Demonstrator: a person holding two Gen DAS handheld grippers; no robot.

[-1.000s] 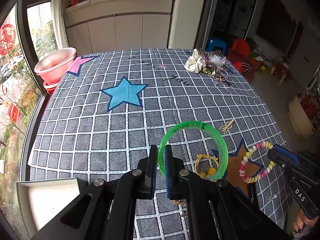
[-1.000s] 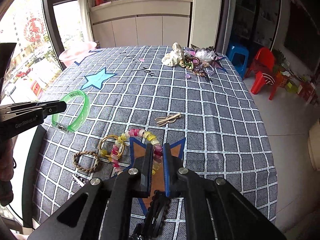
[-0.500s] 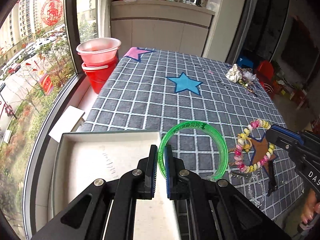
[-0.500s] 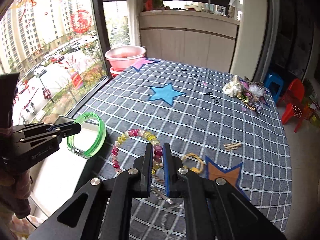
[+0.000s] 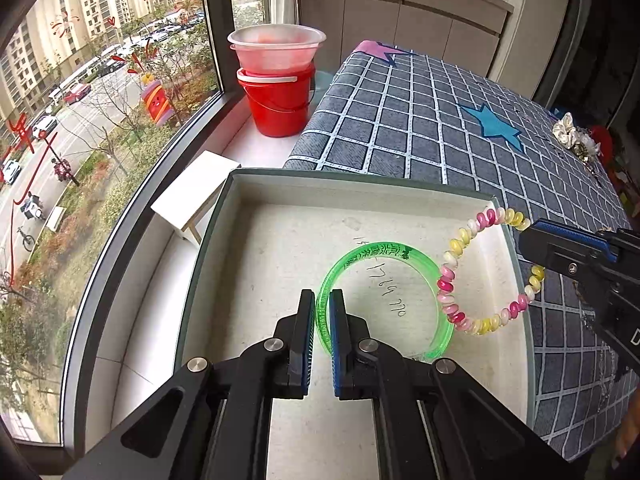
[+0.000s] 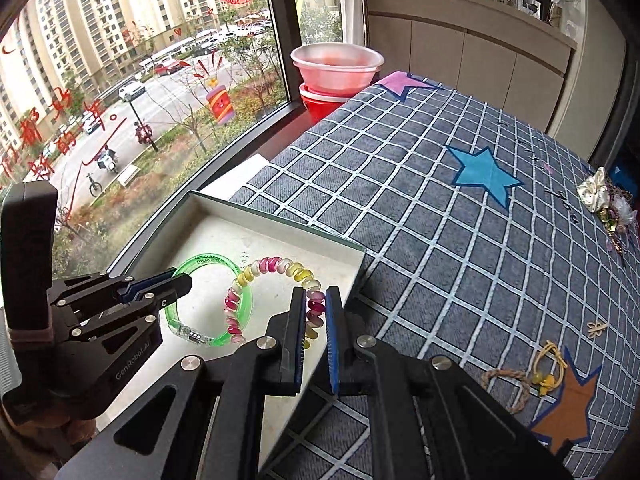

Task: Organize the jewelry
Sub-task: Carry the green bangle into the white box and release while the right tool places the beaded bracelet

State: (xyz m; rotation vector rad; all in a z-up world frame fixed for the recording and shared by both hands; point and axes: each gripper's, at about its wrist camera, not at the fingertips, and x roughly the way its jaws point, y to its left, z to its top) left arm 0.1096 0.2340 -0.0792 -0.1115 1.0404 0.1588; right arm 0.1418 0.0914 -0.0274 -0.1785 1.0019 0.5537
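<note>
Left tongs [image 5: 321, 303] pinch green bangle [image 5: 404, 254] — right tongs [image 6: 316, 300] clamp beaded bracelet [image 6: 280, 268] — above tray [image 5: 280, 184].

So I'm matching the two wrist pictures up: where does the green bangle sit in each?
Left wrist view: green bangle at lower centre, clamped in the left claw.
Right wrist view: lower left, beside the beaded bracelet.
Shared landmark: the white tray beneath it.

Window [image 6: 152, 80]: I see daylight, red paper-cuts on the glass.
Sill [image 5: 256, 148]: red bucket [image 5: 278, 106].
Far wall: I see beige cabinets [image 6: 472, 60].
</note>
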